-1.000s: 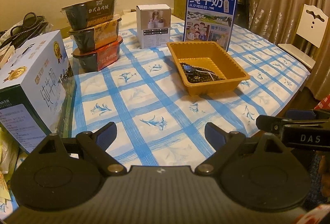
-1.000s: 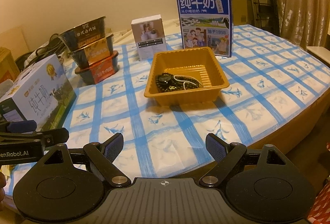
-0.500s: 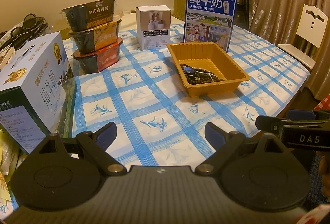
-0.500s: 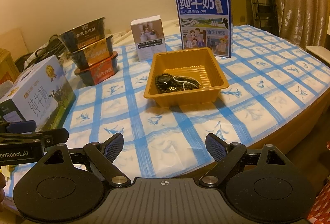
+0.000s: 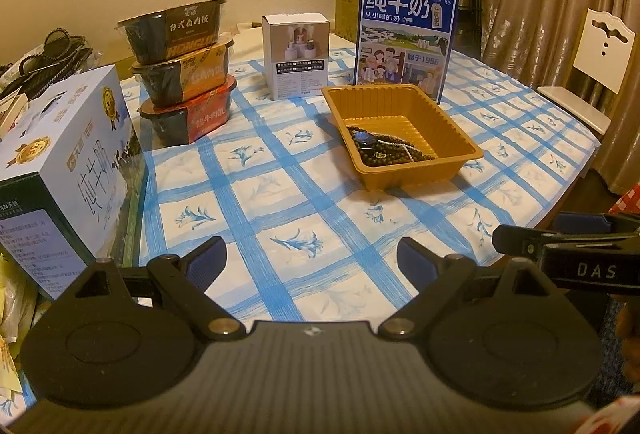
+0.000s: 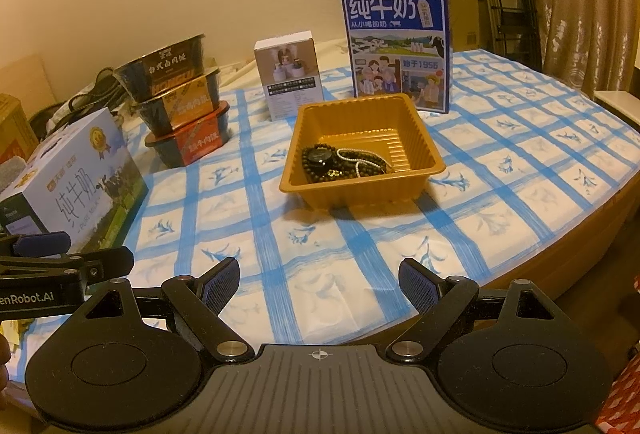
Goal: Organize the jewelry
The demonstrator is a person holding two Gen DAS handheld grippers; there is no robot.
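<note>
An orange plastic tray [image 5: 452, 126] [image 6: 420, 130] sits on the blue-checked tablecloth. In it lies a heap of jewelry [image 5: 384, 150] [image 6: 340, 164]: dark bead strands, a dark watch and a thin white bead string. My left gripper [image 5: 312, 258] is open and empty, low over the near table edge, well short of the tray. My right gripper [image 6: 320, 280] is open and empty, also near the front edge, facing the tray. Each gripper shows at the side of the other's view, the right one [image 5: 560, 246] and the left one [image 6: 60, 262].
A milk carton box [image 5: 60, 170] stands at the near left, three stacked food bowls [image 5: 184, 74] behind it. A small white box [image 5: 298, 56] and a blue milk box [image 5: 404, 38] stand behind the tray. A white chair [image 5: 592, 70] is at the right.
Both grippers have drawn back slightly from the table; the tray looks a little farther. Jaws stay open, and nothing on the table has moved.
</note>
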